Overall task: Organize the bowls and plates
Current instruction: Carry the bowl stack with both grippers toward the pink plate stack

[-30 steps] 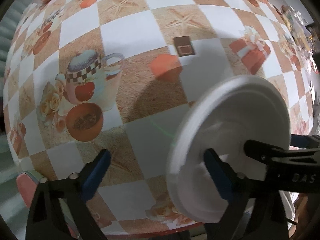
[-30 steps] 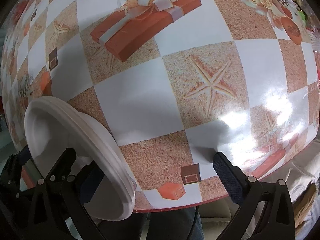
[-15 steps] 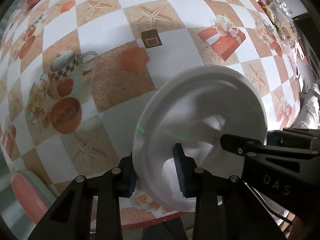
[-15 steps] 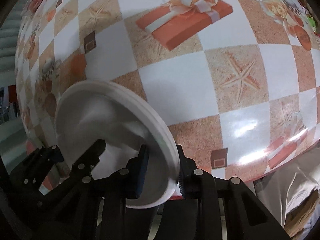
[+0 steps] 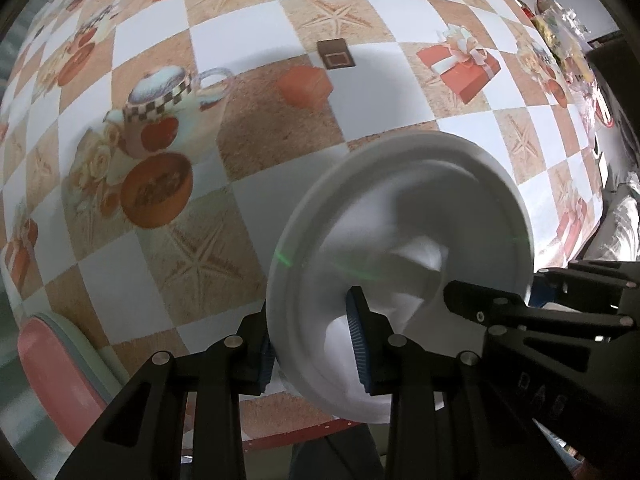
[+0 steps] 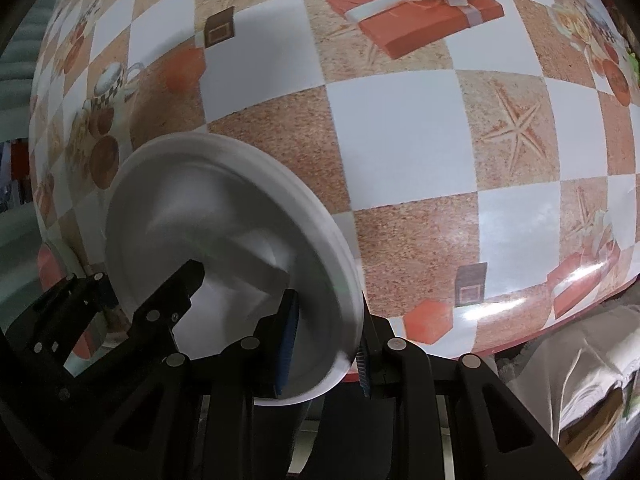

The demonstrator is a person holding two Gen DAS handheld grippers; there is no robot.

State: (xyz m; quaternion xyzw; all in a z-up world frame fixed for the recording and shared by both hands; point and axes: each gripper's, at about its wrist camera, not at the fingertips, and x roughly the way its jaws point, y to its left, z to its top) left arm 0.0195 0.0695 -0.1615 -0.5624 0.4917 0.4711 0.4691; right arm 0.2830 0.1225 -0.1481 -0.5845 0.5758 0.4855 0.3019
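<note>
A white plate (image 5: 400,216) is held tilted on edge above the near edge of the table. My left gripper (image 5: 312,350) is shut on the plate's lower left rim. My right gripper (image 6: 324,340) is shut on the opposite rim of the same plate (image 6: 208,216). Each gripper shows in the other's view: the right gripper (image 5: 540,320) at the plate's right side, the left gripper (image 6: 132,312) at its lower left. The plate looks blurred from motion. No bowl is in view.
The table (image 5: 248,32) has a checked cloth printed with starfish, gift boxes and cups; its front edge (image 6: 520,336) runs close below the plate. A pink chair seat (image 5: 52,372) stands at the lower left. Cluttered items (image 5: 560,32) lie at the far right.
One second ago both grippers were open around the plate's rim. Both have since shut on it, and the plate has shifted slightly over the table edge.
</note>
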